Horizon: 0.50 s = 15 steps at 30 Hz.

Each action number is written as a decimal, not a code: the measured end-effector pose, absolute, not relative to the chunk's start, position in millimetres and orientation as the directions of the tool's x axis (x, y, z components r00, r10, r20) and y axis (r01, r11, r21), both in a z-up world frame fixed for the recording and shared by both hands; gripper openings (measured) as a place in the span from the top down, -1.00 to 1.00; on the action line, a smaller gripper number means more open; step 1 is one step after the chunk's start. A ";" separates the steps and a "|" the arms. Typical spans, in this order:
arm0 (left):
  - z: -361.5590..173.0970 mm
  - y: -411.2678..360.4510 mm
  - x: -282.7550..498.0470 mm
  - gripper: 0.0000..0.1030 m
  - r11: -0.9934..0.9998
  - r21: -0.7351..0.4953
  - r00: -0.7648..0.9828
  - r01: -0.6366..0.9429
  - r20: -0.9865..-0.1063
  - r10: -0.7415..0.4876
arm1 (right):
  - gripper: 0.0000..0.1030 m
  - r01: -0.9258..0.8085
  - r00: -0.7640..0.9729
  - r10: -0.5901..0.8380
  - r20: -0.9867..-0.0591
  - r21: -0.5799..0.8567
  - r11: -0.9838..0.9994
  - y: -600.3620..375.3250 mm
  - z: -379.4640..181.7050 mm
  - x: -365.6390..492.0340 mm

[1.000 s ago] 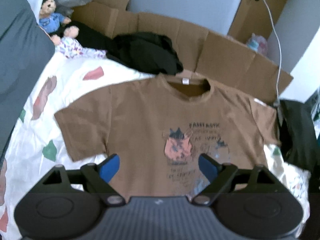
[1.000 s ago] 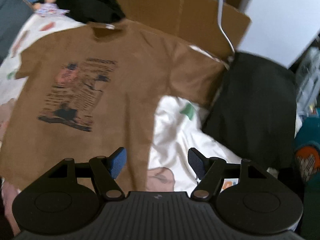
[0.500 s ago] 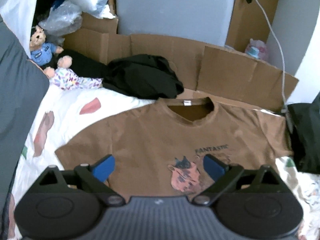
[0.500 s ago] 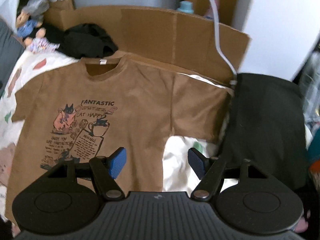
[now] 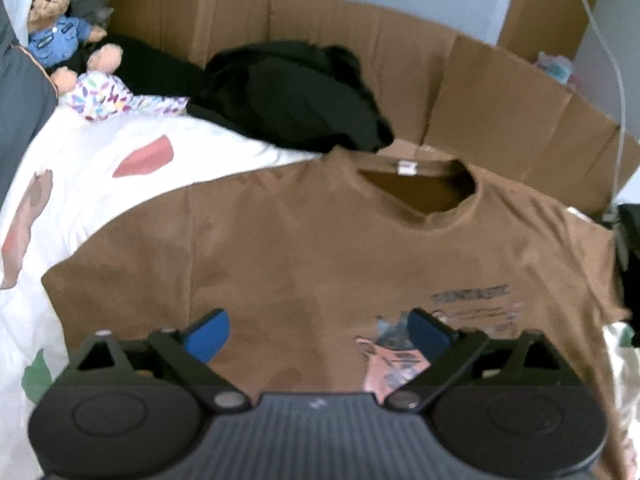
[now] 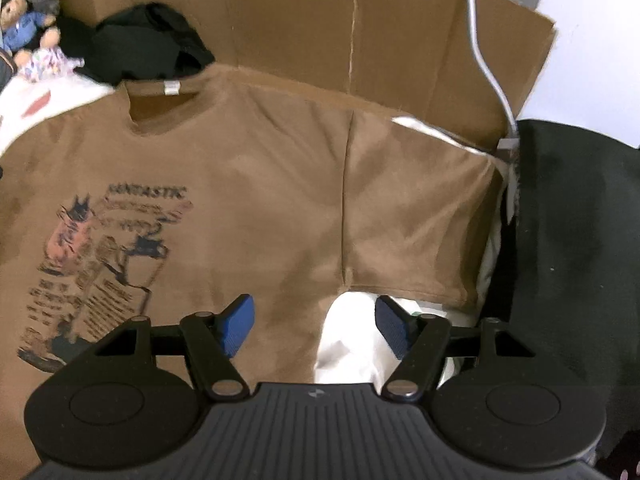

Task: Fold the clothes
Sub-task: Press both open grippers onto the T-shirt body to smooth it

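Over brown T-shirt [image 5: 320, 248] | left tool [image 5: 318, 330] closing, empty, sees left sleeve | right tool [image 6: 314, 324] closing, empty, sees right sleeve

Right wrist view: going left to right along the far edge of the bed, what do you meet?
Teddy bear → black clothes pile → brown T-shirt's collar → its sleeve → white cable → dark garment.

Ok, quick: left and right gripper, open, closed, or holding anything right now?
Left gripper: open, closing, holds nothing, above the brown T-shirt.
Right gripper: open, closing, holds nothing, over the T-shirt's side edge.
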<state>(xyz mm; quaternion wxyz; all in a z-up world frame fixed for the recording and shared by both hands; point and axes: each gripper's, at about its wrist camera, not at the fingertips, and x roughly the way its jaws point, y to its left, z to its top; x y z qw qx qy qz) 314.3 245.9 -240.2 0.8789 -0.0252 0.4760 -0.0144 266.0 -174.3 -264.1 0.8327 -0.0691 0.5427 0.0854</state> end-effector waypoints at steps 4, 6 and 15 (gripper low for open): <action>-257.5 261.9 317.9 -0.58 1.000 -0.023 0.568 -0.007 -0.823 -0.015 | 0.19 -0.215 0.394 0.077 -0.916 -0.011 0.977 -182.8 -276.5 278.1; -267.6 270.2 319.5 -0.46 0.999 -0.032 0.554 -0.009 -0.832 -0.022 | 0.19 -0.221 0.397 0.081 -0.914 -0.009 0.975 -184.6 -285.3 284.5; -313.3 299.8 317.1 -0.22 0.997 -0.054 0.475 -0.062 -0.880 -0.018 | 0.19 -0.321 0.363 0.079 -0.929 -0.044 0.946 -175.2 -330.6 289.1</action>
